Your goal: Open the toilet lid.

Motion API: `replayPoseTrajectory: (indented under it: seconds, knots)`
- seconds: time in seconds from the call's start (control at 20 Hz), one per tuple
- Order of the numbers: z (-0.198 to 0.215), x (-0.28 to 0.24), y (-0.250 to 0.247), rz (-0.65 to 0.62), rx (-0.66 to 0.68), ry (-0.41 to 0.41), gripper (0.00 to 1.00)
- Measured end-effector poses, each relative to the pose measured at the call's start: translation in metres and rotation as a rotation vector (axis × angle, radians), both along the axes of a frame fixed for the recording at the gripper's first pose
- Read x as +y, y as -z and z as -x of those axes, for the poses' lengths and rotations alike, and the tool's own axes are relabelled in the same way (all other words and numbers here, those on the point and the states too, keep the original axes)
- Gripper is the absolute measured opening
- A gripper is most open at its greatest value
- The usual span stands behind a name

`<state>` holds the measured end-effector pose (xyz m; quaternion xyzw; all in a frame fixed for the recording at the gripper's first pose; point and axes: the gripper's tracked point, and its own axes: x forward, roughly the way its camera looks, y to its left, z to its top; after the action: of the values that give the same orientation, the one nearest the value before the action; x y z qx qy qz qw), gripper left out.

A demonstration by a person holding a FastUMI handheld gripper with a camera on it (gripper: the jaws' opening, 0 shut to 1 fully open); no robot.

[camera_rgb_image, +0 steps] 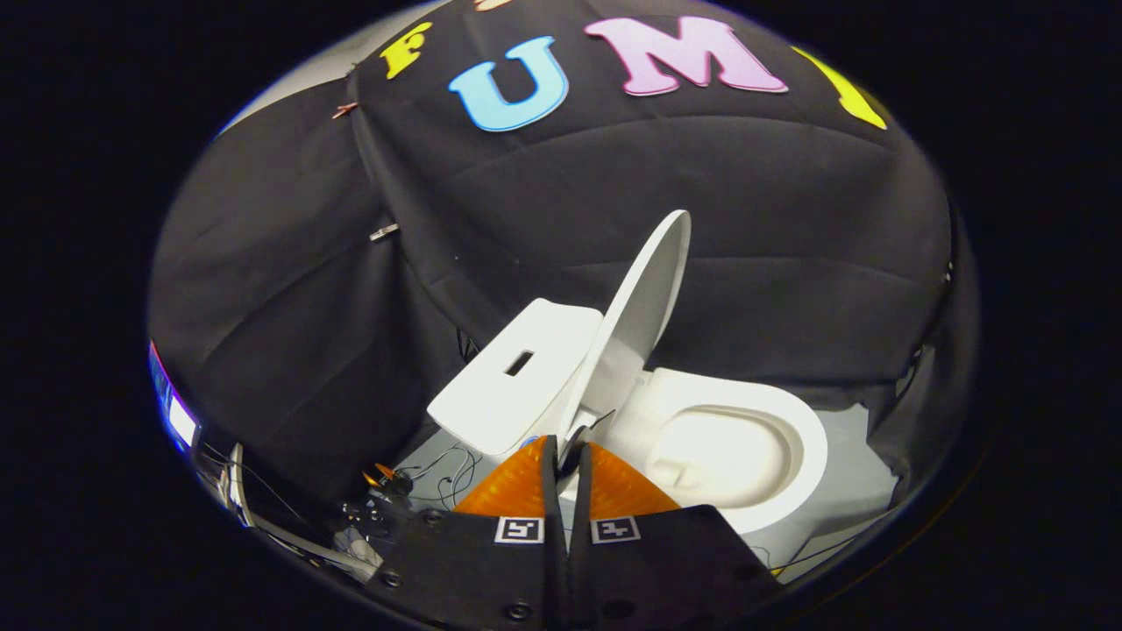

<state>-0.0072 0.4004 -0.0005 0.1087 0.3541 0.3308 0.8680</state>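
Observation:
A white toilet stands beyond my fingers. Its lid (644,298) is raised, standing nearly upright and leaning back toward the tank (517,372). The seat (811,438) lies down around the open bowl (723,456), to the right of the lid. My gripper (568,449) is shut, its two fingers pressed together with nothing between them. The fingertips sit near the lid's hinge end, at the foot of the lid, between tank and bowl. I cannot tell whether they touch the toilet.
Black cloth walls close in behind and on both sides of the toilet. Loose cables (438,473) and small hardware (386,480) lie on the grey floor (855,473) left of the tank. A lit screen edge (180,421) glows at the far left.

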Motion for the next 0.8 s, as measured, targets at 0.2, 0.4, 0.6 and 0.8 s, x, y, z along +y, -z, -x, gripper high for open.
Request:
replayPoseTrajectory:
  seconds: [0.2,0.4,0.6,0.8]
  knots:
    - [0.003,0.038,-0.010,0.029,-0.067,-0.065,0.07]
    - [0.005,0.064,-0.015,0.050,-0.107,-0.105,0.10]
    - [0.009,0.090,-0.018,0.030,-0.143,-0.152,0.20]
    - [0.022,0.127,-0.017,-0.018,-0.127,-0.251,0.42]
